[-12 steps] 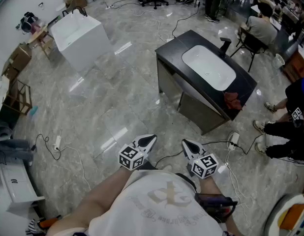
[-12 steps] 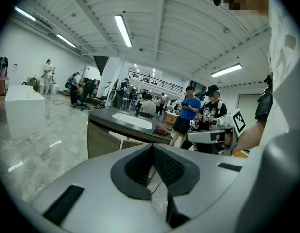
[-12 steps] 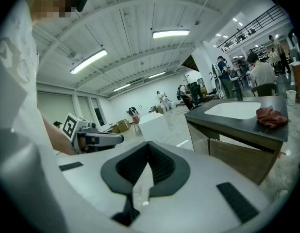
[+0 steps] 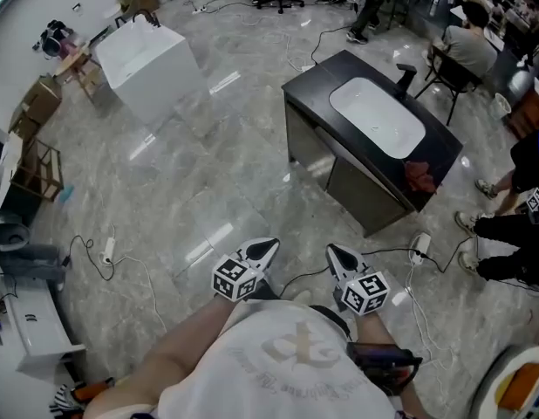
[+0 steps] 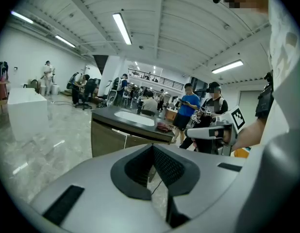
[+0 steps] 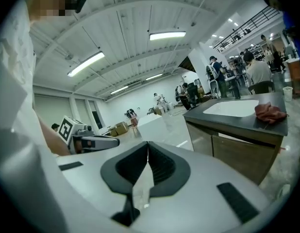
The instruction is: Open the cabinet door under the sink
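Workshop floor: we're standing well back from the sink cabinet, holding the left gripper and right gripper out level-ish in front of us, both w/ jaws pressed together and nothing between them, as each gripper view is showing. The cabinet is sitting ahead and off to our right, well apart from both tools; its dark counter, w/ the white basin set in it and a red cloth lying near the end closest to us, is running its long axis from upper left to lower right in the head view. The cabinet door under the sink is facing our way and looking closed; we can't make out a handle. We're judging the right gripper the nearer one, so the approach is prob. going fwd and rightward, jaws needing to part before any grab. Writing: only the square markers on the grippers' cubes; the shirt print isn't legible, and we're seeing no brand.
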